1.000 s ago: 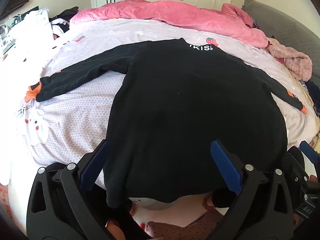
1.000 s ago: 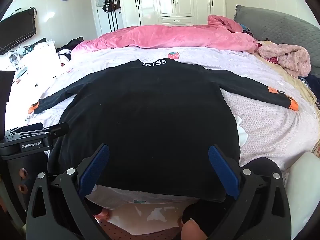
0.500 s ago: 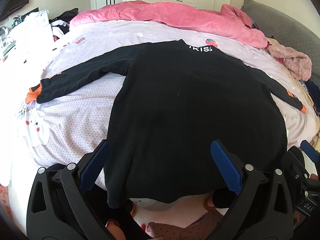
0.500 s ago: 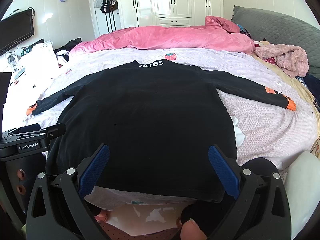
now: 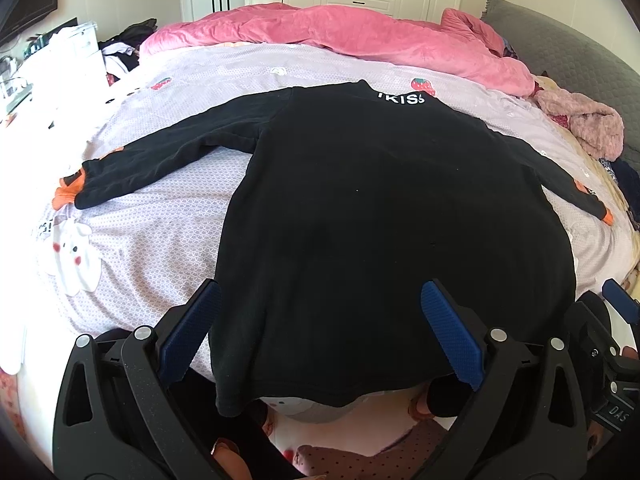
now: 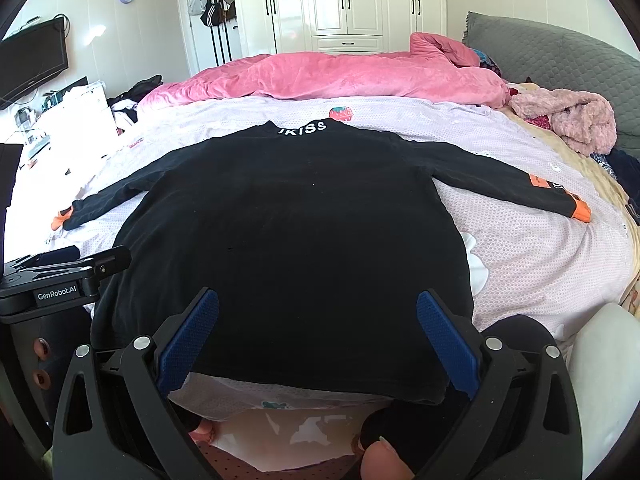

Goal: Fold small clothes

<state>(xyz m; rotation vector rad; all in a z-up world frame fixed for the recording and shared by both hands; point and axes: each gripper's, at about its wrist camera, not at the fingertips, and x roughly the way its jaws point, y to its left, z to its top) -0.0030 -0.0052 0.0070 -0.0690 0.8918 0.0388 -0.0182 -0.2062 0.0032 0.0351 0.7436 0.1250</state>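
Note:
A small black long-sleeved top [image 5: 372, 208] [image 6: 288, 232] lies flat on the bed, back up, white letters at its collar and orange cuffs on both spread sleeves. Its hem hangs slightly over the near bed edge. My left gripper [image 5: 320, 320] hovers open above the hem's left part, nothing between its blue pads [image 5: 448, 332]. My right gripper [image 6: 318, 324] is open too, over the hem's right part, its pads [image 6: 188, 340] well apart. The left gripper's body [image 6: 60, 280] shows at the left edge of the right wrist view.
The bed has a lilac patterned sheet [image 5: 160, 232] [image 6: 540, 248]. A pink duvet [image 5: 360, 40] [image 6: 340, 76] is bunched at the far side, a fuzzy pink garment [image 6: 572, 120] and a grey headboard [image 6: 560, 56] at right. White wardrobes and a wall television [image 6: 32, 60] stand beyond.
Both views have lifted and drawn back slightly, so the top sits a little lower and farther. The top itself has not moved and both grippers stay open.

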